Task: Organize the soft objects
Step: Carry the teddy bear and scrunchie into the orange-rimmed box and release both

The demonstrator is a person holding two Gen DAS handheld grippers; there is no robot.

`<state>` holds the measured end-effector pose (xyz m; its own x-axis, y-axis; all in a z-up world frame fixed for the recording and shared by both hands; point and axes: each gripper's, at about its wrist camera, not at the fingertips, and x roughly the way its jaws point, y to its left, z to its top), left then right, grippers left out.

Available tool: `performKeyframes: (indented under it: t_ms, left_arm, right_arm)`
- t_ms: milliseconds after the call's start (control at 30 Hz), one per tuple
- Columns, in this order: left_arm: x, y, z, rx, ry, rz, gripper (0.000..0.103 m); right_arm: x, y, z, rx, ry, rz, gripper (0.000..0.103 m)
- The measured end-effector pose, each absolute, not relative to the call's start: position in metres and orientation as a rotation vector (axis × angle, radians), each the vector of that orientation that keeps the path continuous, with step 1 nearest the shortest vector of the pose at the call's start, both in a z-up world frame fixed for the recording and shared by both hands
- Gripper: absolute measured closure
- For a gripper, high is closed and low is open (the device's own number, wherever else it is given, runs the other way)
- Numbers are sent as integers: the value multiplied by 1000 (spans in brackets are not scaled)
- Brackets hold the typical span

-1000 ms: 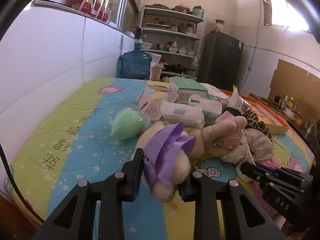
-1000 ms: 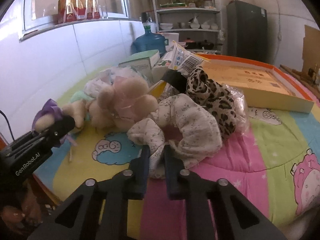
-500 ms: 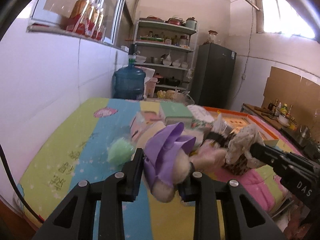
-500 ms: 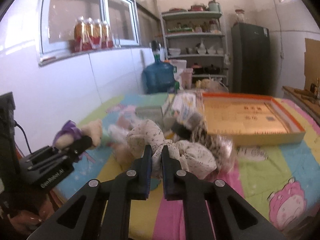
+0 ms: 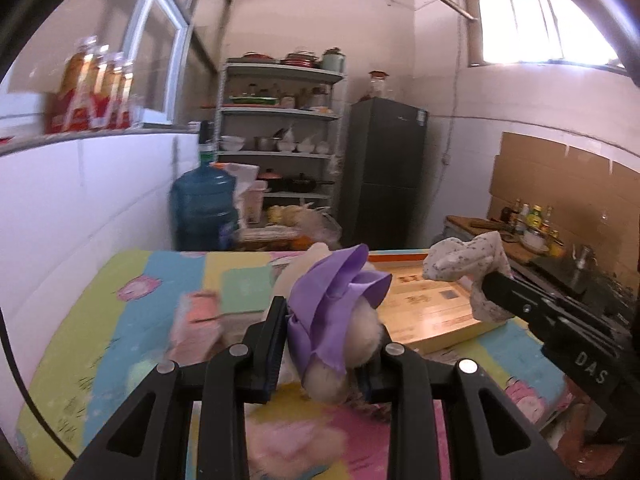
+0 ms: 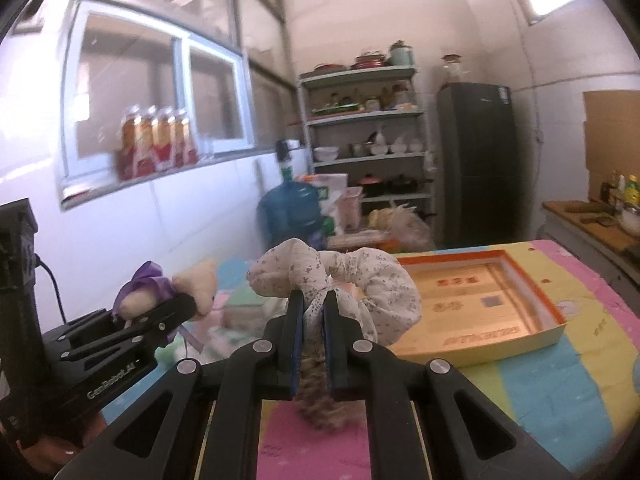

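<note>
My left gripper [image 5: 326,336] is shut on a small beige plush bear with a purple bow [image 5: 340,312], held in the air above the table. The same bear [image 6: 192,286] and left gripper [image 6: 182,306] show at the left of the right wrist view. My right gripper [image 6: 313,312] is shut on a white floral scrunchie [image 6: 360,276], also lifted. That scrunchie [image 5: 464,264] hangs from the right gripper [image 5: 494,282] at the right of the left wrist view. A brownish fuzzy piece [image 6: 316,396] dangles below the right jaws.
A shallow orange-rimmed cardboard box lid [image 6: 548,304] lies on the colourful cartoon quilt [image 5: 120,320]. Blurred packets and a green box [image 5: 244,290] sit on the quilt's far part. Behind are a blue water jug [image 5: 200,212], shelves [image 5: 280,128] and a dark fridge [image 5: 384,172].
Both grippers have risen off the quilt with their loads and tilted upward, so the pile of soft things dropped below view. The scrunchie came off the pile with the right gripper.
</note>
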<state>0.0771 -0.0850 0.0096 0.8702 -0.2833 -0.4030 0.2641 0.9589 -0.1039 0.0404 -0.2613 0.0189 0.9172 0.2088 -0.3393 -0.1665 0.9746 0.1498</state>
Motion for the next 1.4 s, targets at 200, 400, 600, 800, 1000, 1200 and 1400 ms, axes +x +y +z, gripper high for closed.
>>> performKeyframes:
  t_ms: [200,400,600,800,1000,1200,1400]
  left_arm:
    - [94,-133,14,-53,435,-340,73]
    - [114,-182,11,-54,451,-361,73]
    - [138,-224,0,-38,485,-368,73]
    - [170,-253,-20,-24,532,-342,73]
    - [194,-272,-39,-19,579,-315,73]
    - [214,-284,-60,-8,637,-286,73]
    - [224,-291,-73,-3,680,-282,70]
  right_arm:
    - [51,-315,20,144,360,123,94]
    - [70,-364,14,151,386,91,94]
    - [95,-400,3,154,421,76,94]
    - [124,-428,-15,172,468,71,94]
    - [153,-443,-33,178,532,92,94]
    - [176,-448,-50,197,586,123,93]
    - [186,-450,-59,207,617,134,91]
